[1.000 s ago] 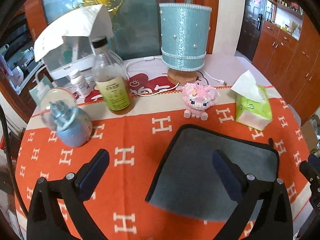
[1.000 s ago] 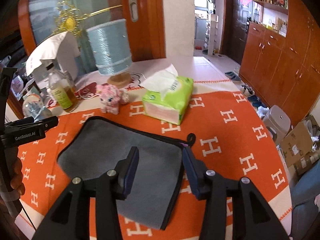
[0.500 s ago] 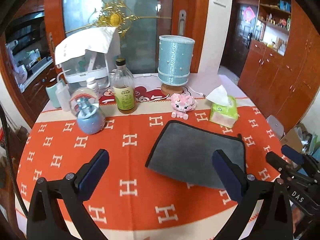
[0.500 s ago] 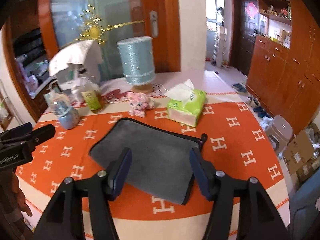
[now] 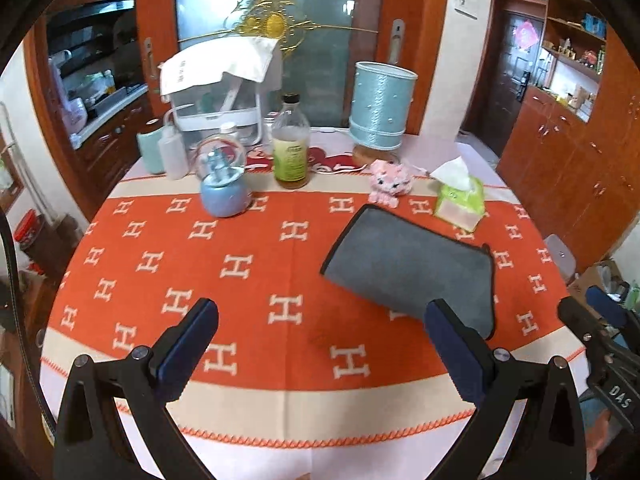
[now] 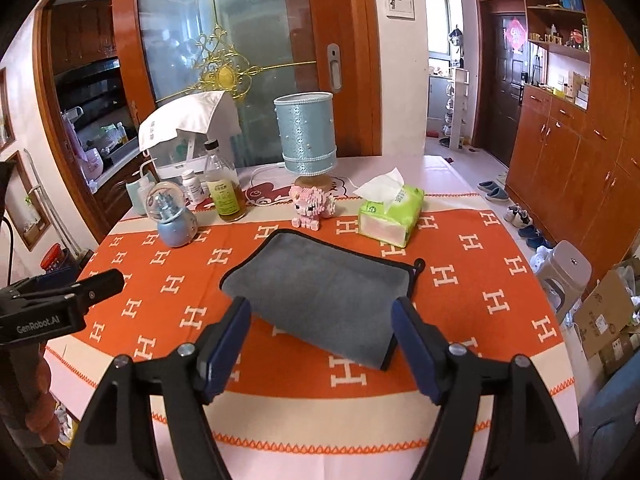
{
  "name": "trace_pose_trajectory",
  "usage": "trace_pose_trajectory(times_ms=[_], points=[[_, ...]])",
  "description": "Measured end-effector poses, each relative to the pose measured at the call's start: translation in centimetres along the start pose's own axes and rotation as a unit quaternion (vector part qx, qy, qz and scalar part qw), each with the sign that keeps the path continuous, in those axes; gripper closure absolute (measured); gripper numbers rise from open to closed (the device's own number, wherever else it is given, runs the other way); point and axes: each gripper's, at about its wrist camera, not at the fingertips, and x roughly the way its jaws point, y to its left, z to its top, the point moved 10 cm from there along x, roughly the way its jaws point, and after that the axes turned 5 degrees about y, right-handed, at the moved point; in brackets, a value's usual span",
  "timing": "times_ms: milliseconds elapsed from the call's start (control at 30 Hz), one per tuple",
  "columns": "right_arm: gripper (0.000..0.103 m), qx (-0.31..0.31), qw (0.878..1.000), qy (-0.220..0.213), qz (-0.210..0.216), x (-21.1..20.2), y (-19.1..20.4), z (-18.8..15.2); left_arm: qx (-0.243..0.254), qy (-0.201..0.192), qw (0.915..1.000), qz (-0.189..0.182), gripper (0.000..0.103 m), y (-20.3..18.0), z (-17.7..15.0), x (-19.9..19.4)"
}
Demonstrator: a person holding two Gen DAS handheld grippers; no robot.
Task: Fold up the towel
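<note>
A grey towel with a dark border [image 5: 412,268] lies folded flat on the orange tablecloth; it also shows in the right wrist view [image 6: 324,292]. My left gripper [image 5: 322,332] is open and empty, held above the table's near edge, to the left of the towel. My right gripper [image 6: 322,332] is open and empty, held back above the towel's near edge. The left gripper also shows at the left of the right wrist view [image 6: 80,292].
Behind the towel stand a green tissue pack [image 6: 390,216], a pink block pig [image 6: 312,206], a blue lamp [image 6: 306,136], a glass bottle [image 6: 224,188] and a snow globe [image 6: 172,216]. A grey stool [image 6: 564,276] and cardboard boxes [image 6: 608,320] stand right of the table.
Both grippers have pulled back and up from the towel, so the whole table shows. The right gripper's jaws have opened wider. The towel lies still.
</note>
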Motion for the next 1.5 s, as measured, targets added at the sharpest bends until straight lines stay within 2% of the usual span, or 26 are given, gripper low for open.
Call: trace_pose_trajectory(times_ms=[200, 633, 767, 1133, 1300, 1500], points=[[0.03, 0.003, 1.0, 0.008, 0.003, -0.8, 0.1, -1.9, 0.002, -0.016, 0.9997, 0.017, 0.001, 0.3, -1.9, -1.5], [0.03, 0.01, 1.0, 0.017, 0.004, -2.3, 0.4, -4.9, -0.006, -0.05, 0.9987, 0.004, 0.001, -1.2, -5.0, -5.4], [0.03, -0.002, 1.0, 0.017, -0.014, -2.6, 0.7, -5.6, -0.01, -0.047, 0.9988, 0.008, 0.001, -1.5, -5.8, -5.7], [0.03, -0.007, 0.999, 0.031, 0.001, -2.5, 1.7, -7.2, -0.023, -0.03, 0.9989, 0.027, 0.001, -0.7, -7.8, -4.2], [0.03, -0.001, 1.0, 0.031, -0.001, -2.5, 1.6, -7.5, -0.024, -0.016, 0.9993, 0.023, 0.001, -0.8, -8.6, -3.4], [0.03, 0.003, 0.999, 0.037, 0.0, -2.4, 1.6, -7.9, -0.019, -0.018, 0.9993, 0.026, 0.001, -1.1, -8.9, -3.6]])
